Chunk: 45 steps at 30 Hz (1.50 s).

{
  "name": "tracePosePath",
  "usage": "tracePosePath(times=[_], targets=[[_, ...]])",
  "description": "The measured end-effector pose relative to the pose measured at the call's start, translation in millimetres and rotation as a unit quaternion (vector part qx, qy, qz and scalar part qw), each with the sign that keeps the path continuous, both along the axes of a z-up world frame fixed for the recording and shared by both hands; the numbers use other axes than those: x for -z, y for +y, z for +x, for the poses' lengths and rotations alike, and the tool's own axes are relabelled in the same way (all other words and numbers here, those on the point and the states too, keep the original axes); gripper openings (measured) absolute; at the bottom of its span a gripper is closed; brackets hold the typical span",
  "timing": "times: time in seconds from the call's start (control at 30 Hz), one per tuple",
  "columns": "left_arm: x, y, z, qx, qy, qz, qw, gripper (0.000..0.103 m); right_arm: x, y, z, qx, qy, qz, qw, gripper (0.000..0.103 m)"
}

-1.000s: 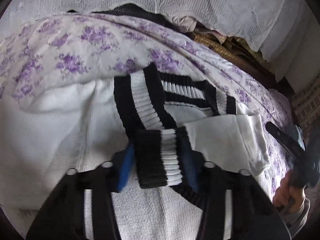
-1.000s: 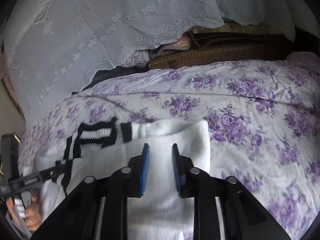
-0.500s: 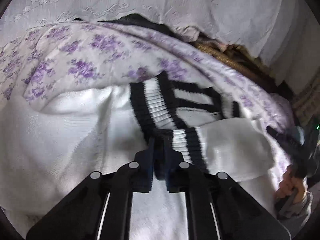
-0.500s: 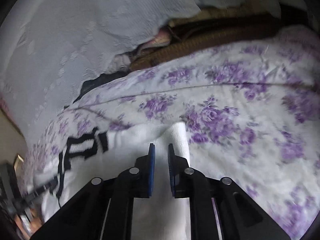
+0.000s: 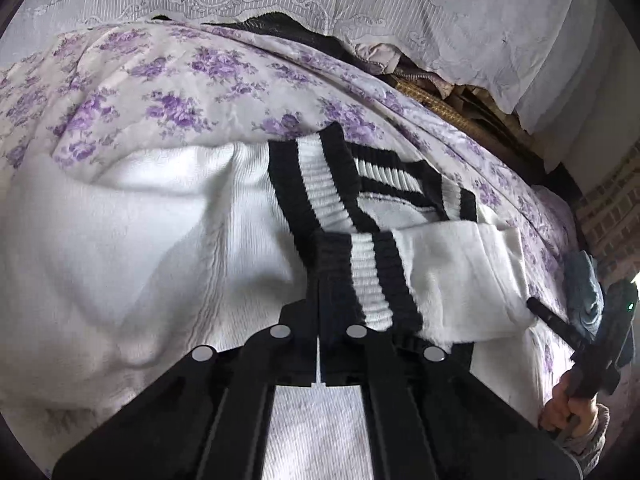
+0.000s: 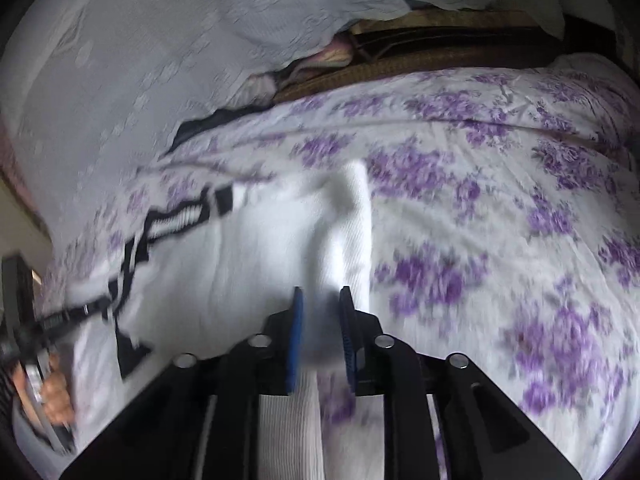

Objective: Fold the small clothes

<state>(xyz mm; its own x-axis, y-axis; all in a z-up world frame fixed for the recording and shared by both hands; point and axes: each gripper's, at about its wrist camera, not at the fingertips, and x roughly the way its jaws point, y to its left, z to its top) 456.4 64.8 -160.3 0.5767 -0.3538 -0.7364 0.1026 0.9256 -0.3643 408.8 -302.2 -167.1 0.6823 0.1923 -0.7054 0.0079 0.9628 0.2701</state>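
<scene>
A small white knit sweater (image 5: 152, 240) with a black-and-white striped collar (image 5: 320, 188) lies on a purple-flowered bedsheet (image 5: 160, 92). One sleeve is folded across its front, with a striped cuff (image 5: 368, 276). My left gripper (image 5: 320, 304) is shut on the black edge of that cuff. In the right wrist view my right gripper (image 6: 322, 320) is shut on the white sweater's side edge (image 6: 348, 232), with the blue pads a narrow gap apart on the cloth. The view is blurred.
A lace-patterned white curtain (image 5: 360, 8) hangs behind the bed. Dark and brown fabrics (image 5: 440, 100) are piled at the bed's far edge. The other hand and gripper (image 5: 588, 352) show at the right edge of the left wrist view.
My left gripper has closed on the striped cuff, from open one second ago. My right gripper has narrowed on the sweater's edge and shifted with it; the right view is now blurred.
</scene>
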Motion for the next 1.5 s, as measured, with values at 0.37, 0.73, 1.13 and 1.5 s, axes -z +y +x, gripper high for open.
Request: tracePosePath(times=[0.37,0.73,1.13,1.5], targets=[[-17,2,-7,-0.026,-0.029,0.019,0.9991,0.009,-30,-1,25,0.006,-0.034,-0.016,0.999,0.024],[-4,-56,13,0.043,-0.029,0.084,0.9951,0.036,-9,-17,60,0.046,-0.004,0.007,0.999,0.023],[-18,-31,-53,0.005,-0.047,0.13,0.9904,0.076,-37,29,-42,-0.015,-0.054,-0.034,0.998,0.054],[-36,140,-144,-0.164,-0.041,0.028,0.9853,0.079,-49,66,-132,-0.067,-0.102,-0.019,0.992,0.072]])
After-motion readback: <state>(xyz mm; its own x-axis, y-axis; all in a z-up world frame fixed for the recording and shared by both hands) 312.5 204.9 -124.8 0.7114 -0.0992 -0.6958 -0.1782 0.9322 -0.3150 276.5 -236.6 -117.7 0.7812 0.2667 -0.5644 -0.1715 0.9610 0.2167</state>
